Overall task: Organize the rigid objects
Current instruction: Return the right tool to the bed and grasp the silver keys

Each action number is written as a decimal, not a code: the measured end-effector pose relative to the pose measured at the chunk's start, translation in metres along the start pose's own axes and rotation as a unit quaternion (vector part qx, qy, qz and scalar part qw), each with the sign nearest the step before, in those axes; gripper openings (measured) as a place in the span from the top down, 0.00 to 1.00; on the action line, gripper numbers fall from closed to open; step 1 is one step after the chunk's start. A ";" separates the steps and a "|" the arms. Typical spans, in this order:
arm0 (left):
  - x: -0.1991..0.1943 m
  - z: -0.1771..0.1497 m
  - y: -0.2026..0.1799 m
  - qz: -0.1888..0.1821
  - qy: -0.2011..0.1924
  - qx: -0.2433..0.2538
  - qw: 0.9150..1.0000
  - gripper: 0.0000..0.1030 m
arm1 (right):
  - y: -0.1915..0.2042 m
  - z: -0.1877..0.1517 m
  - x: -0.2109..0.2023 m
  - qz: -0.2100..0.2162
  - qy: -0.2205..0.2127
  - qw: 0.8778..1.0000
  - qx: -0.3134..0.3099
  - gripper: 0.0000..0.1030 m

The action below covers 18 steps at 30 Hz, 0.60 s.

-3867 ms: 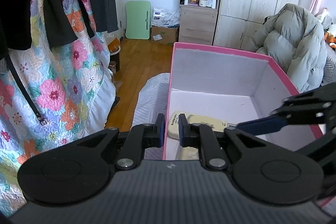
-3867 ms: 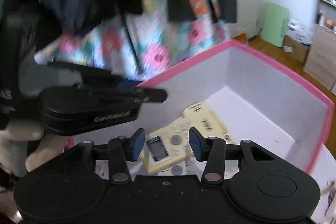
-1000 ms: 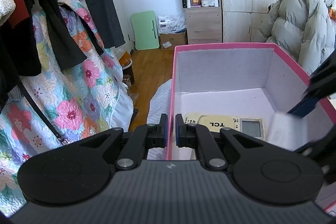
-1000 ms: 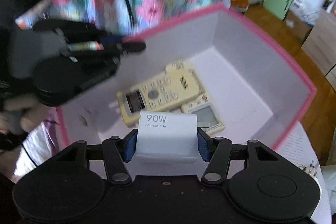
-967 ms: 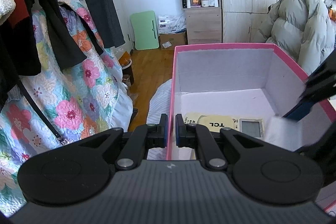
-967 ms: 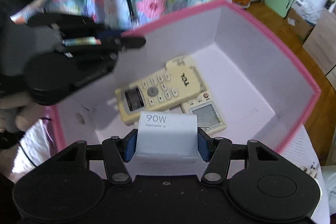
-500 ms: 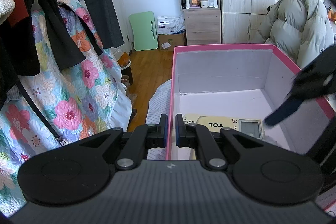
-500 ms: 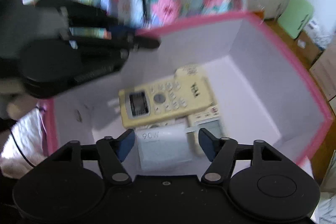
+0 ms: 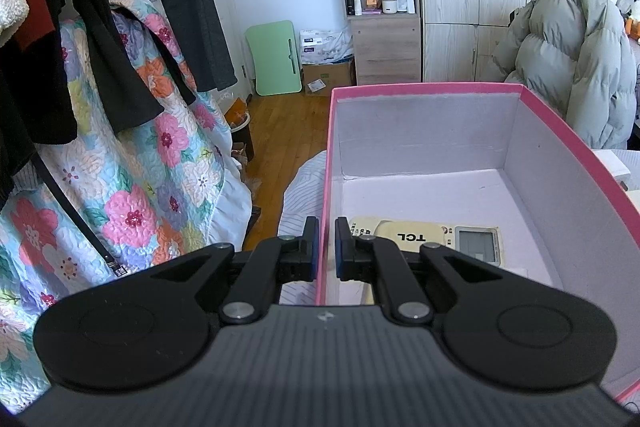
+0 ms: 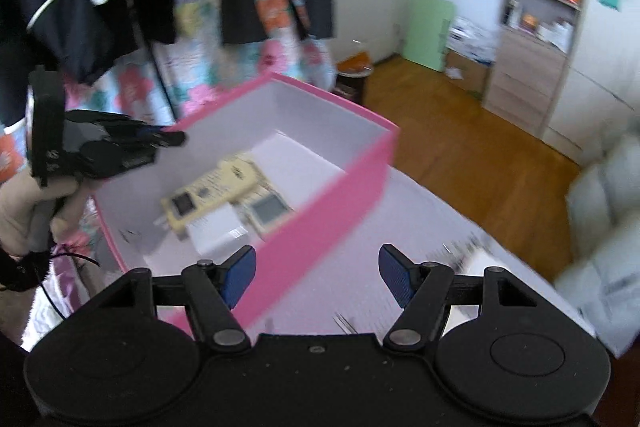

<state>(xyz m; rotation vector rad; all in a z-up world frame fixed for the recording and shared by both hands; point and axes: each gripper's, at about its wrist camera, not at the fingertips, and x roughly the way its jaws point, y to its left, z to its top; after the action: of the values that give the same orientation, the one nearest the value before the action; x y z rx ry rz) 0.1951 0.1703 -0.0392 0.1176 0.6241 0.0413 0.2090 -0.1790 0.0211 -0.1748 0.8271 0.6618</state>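
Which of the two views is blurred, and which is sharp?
Left wrist view: sharp, the "TCL" print on the remote is readable, straight wardrobe edges bow from fisheye distortion. Right wrist view: motion blur smears the pink box and the white adapter.

Matt pink cardboard box with pale lining holds yellowed plastic remotes; floor is glossy wood.
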 end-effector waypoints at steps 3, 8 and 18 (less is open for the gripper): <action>0.000 0.000 -0.001 -0.002 -0.001 -0.001 1.000 0.93 | -0.016 -0.023 0.005 -0.010 0.007 0.999 0.045 0.28; 0.000 0.000 -0.001 -0.003 -0.001 -0.001 1.000 0.93 | -0.029 -0.062 0.025 -0.055 0.003 0.993 0.105 0.28; -0.001 0.001 -0.003 0.000 -0.001 0.002 1.000 0.93 | -0.015 -0.081 0.061 -0.045 -0.025 0.993 0.110 0.55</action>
<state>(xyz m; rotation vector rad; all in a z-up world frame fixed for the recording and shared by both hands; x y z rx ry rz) 0.1953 0.1673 -0.0383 0.1210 0.6229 0.0401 0.1975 -0.1932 -0.0799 0.0041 0.8329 0.4848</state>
